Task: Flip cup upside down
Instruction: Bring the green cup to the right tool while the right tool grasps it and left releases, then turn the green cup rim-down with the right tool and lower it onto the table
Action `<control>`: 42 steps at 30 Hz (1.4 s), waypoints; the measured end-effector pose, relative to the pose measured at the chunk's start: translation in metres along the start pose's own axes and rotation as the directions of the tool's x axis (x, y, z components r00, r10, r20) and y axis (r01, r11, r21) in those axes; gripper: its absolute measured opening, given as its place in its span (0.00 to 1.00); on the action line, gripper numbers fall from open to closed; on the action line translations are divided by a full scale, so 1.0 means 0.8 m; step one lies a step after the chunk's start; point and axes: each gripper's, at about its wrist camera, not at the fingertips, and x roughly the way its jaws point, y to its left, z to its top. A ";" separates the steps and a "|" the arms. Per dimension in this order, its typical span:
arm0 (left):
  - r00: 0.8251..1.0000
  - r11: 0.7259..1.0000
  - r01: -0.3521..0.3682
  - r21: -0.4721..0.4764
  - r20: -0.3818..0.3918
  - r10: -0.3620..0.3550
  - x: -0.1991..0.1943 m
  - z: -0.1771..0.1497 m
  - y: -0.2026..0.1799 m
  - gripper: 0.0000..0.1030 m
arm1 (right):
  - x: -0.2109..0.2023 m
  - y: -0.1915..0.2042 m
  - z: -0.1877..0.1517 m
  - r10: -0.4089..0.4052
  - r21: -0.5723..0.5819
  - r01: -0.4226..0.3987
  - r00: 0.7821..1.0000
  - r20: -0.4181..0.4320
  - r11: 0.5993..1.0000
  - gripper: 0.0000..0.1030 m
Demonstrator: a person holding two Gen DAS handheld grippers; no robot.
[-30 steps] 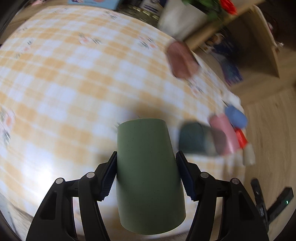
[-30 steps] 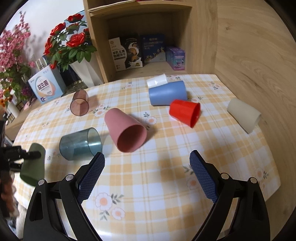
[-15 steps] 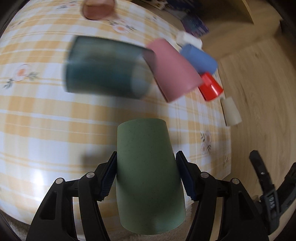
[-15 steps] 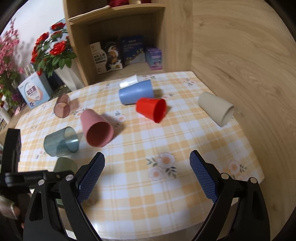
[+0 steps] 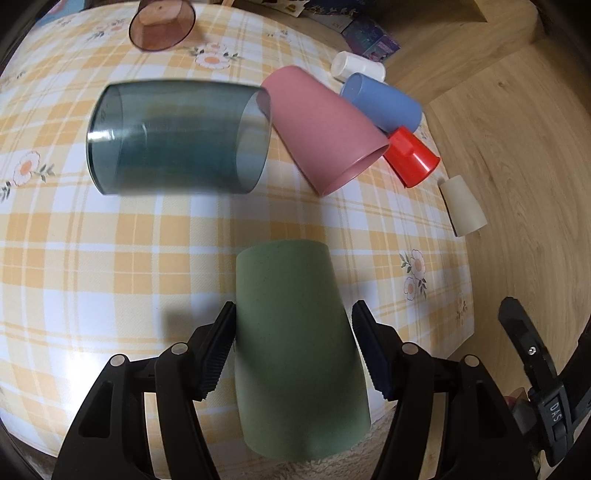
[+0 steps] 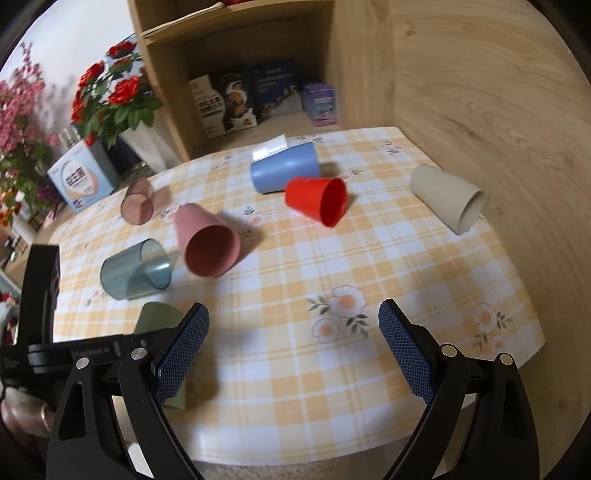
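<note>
A round tabletop [image 5: 110,258] under a yellow-and-white checked cloth with small flower prints fills the left wrist view, with wood flooring beyond its edge. The left claw [image 5: 293,350] is clenched on the green cup [image 5: 295,350], its ribbed pads pressed to either side, closed base pointing forward over the cloth and the wide mouth toward the camera. Beyond it, cups lie on their sides: a clear teal tumbler [image 5: 177,136], a pink cup [image 5: 321,125] just beside it, a blue cup [image 5: 384,101], a red cup [image 5: 412,157] and a beige cup [image 5: 463,206] near the edge. A brownish clear cup [image 5: 162,24] sits farther back. All of them look empty.

In the right wrist view the same tabletop [image 6: 369,266] stands before a wooden shelf [image 6: 236,48] holding boxes, with red flowers [image 6: 110,92] to its left. The right claw [image 6: 293,349] hangs released, its blue pads wide apart with nothing between them. The green cup [image 6: 157,317] shows at lower left, partly hidden behind the claw finger, near the teal tumbler [image 6: 135,269]. The pink cup [image 6: 208,245] and red cup [image 6: 319,201] show hollow mouths.
</note>
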 end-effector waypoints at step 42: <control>0.861 0.949 -0.297 -0.109 0.400 0.316 -0.216 -0.040 0.172 0.94 | 0.109 0.157 0.027 0.156 -0.040 -0.192 0.888 -0.433 0.981 0.75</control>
